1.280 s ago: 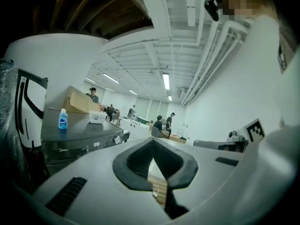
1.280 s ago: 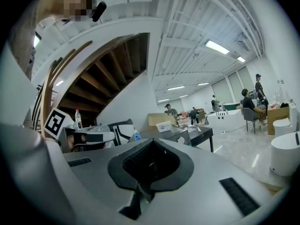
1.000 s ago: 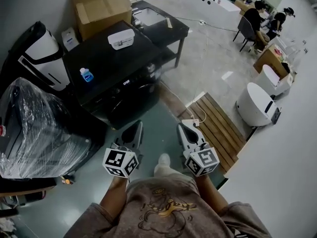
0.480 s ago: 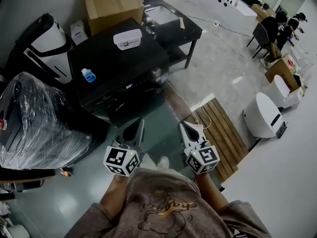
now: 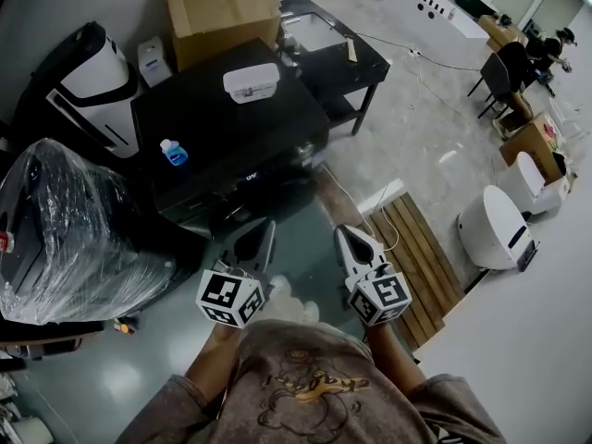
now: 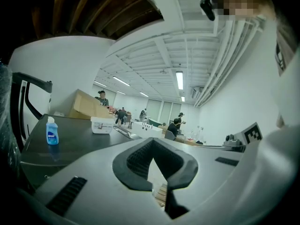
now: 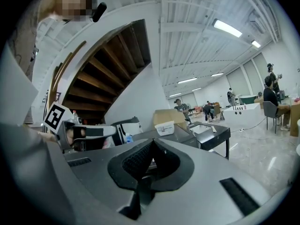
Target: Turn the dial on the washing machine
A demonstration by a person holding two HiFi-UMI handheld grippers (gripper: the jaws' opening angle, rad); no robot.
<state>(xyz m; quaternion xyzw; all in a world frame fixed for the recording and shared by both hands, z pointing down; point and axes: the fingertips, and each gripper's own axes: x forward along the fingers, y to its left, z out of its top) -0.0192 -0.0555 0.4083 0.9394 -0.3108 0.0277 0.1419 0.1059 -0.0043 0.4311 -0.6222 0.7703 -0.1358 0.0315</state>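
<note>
- The washer (image 5: 222, 123) stands just ahead of the grippers, low and dark. Its dial should sit on the front panel (image 5: 242, 181), under the front edge of the top, but it is too blurred to pick out. A pale glint by the front right corner may be it.
- Main risk: going for the wrong control. On so dark a panel, a tip could land on the lit display or a button beside the dial.
- The left gripper (image 5: 265, 229) and right gripper (image 5: 340, 234) both have their jaws closed on nothing, well short of the panel. If they arrive like that, they will bump the dial rather than grasp it — the working gripper must open first.
- Both point near level while the panel lies lower. A reach made too high would likely run over the top's front edge.
- On the top, a blue bottle (image 5: 173, 153) stands by the left edge, toward the front left corner. A high sweep by the left gripper could tip it. The white box (image 5: 252, 81) near the back edge looks safely out of reach.
- On the floor, a cable (image 5: 365, 202) and slatted boards (image 5: 416, 252) lie right of the feet — a step that way could snag or stumble.
- The wrapped unit (image 5: 74, 229) crowds the left side, so the left arm has little room to swing.
</note>
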